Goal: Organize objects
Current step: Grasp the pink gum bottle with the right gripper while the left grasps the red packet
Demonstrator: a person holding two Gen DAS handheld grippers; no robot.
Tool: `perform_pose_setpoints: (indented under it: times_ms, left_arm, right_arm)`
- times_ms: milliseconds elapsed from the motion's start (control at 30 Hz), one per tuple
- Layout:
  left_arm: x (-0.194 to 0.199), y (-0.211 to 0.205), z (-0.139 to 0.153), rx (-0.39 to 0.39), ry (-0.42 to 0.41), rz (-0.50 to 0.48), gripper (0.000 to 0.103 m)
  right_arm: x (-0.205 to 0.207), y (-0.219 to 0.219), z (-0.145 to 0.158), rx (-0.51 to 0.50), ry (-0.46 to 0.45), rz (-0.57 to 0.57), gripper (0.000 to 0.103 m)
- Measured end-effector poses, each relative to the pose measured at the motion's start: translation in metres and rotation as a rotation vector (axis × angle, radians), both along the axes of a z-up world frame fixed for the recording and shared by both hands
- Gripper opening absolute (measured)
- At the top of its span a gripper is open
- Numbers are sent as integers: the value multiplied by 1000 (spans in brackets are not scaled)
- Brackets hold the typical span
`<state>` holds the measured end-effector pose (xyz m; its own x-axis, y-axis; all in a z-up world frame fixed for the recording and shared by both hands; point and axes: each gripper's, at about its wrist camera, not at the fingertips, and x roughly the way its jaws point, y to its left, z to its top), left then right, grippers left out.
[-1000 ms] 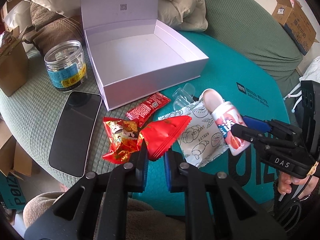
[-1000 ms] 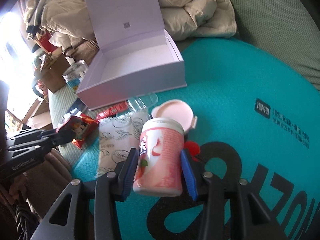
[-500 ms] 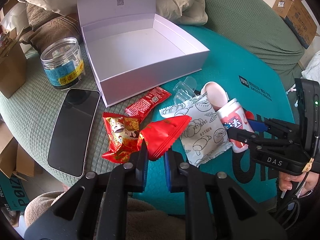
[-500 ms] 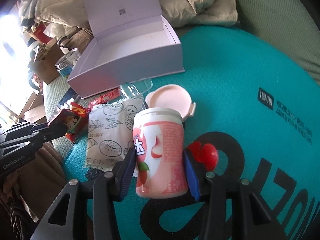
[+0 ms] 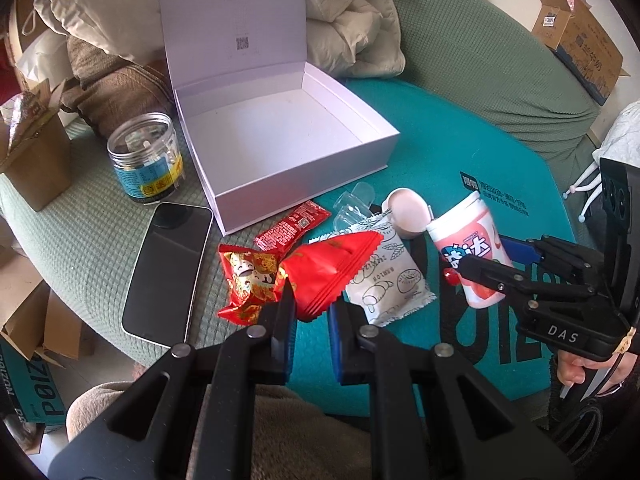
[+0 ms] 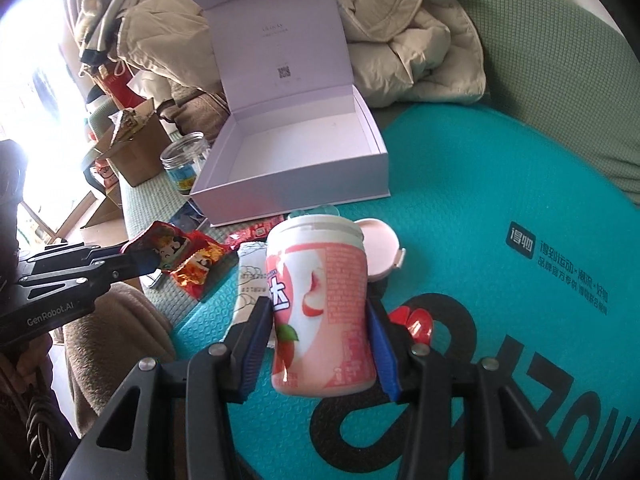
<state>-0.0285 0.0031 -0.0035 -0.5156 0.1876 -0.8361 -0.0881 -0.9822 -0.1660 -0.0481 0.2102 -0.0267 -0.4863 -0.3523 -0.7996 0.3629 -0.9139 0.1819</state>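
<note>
Setting: teal mat (image 5: 460, 152) on a green sofa | Box: white box (image 5: 280, 148) open, nothing in it | Left gripper (image 5: 312, 304): clamped on red snack packet (image 5: 332, 268) | Right gripper (image 6: 320, 324): gripping pink bottle (image 6: 320, 300), lid open | Left to do: pastry sachet (image 5: 384, 276), small red sachet (image 5: 292, 228); none boxed yet.

A lived-in home, likely a living room: ahead of the grippers a green textured sofa cover (image 5: 480, 60) carries a crumpled beige padded quilt (image 6: 420, 52), a teal foam mat (image 6: 500, 168) lies below them, and opened brown cardboard cartons (image 5: 580, 40) stand off to both sides.
</note>
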Motion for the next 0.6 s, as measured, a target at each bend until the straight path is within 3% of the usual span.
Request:
perform_pose_setpoints:
  times_ms: [333,600]
  left_arm:
    - [47,7,35,-37,76,20,13]
    - [67,7,33,-15,88,36,13]
  right_arm:
    - [43,1,25,-55,59,36,48]
    - [57,-2,30,-22,63,63,48]
